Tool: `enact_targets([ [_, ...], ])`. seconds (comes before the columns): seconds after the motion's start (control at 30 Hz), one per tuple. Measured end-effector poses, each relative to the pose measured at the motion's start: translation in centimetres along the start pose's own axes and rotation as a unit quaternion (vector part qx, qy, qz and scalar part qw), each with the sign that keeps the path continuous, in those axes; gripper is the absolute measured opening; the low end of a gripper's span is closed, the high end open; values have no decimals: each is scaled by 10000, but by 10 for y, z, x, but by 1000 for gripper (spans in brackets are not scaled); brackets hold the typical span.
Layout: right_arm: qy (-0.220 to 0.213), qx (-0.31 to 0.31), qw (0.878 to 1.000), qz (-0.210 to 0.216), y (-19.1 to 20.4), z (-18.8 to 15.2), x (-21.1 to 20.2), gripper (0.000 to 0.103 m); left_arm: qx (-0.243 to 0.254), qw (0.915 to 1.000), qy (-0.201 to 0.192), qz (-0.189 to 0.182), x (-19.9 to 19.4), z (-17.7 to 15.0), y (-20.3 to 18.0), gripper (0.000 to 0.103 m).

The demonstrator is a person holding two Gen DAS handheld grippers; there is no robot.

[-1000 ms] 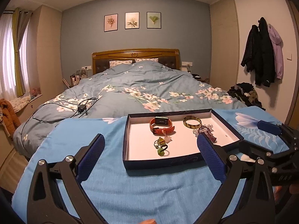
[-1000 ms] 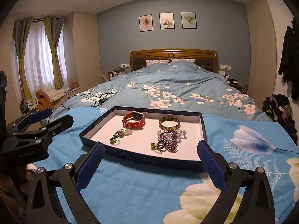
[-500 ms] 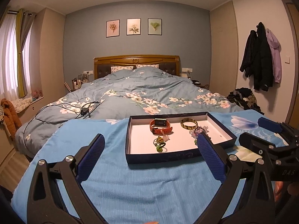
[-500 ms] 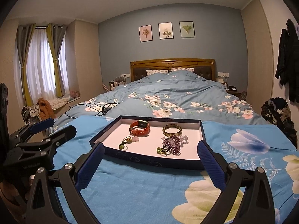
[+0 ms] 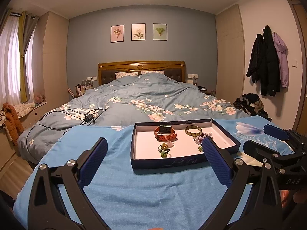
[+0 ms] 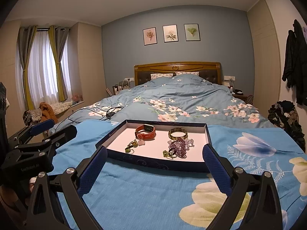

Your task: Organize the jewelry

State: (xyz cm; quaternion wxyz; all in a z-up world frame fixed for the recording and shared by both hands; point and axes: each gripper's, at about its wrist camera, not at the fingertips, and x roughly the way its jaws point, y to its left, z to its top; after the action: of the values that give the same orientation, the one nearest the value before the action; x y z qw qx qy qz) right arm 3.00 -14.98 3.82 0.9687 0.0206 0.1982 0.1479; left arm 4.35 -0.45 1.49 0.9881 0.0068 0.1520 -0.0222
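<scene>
Both grippers are held level above the blue cloth (image 6: 153, 201), pointing forward at the dark blue tray (image 6: 151, 163) on the bed's near end. The left gripper (image 5: 154, 163) has its jaws spread wide and grips nothing; the right gripper (image 6: 153, 164) is likewise wide open and empty, each well short of the tray. Inside the tray lie a red watch (image 6: 145, 131), a gold bangle (image 6: 178, 133), a purple bead bracelet (image 6: 177, 146) and small green rings (image 6: 130, 147). In the left view, the right gripper shows at the right edge, fingertips (image 5: 285, 201) beneath it.
</scene>
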Motion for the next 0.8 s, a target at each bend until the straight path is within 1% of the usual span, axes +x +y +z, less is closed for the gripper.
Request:
enact_targets([
  [0.8, -9, 18, 10000, -2, 0, -1, -1, 96, 14, 9999, -129, 36, -6, 4, -2, 97],
])
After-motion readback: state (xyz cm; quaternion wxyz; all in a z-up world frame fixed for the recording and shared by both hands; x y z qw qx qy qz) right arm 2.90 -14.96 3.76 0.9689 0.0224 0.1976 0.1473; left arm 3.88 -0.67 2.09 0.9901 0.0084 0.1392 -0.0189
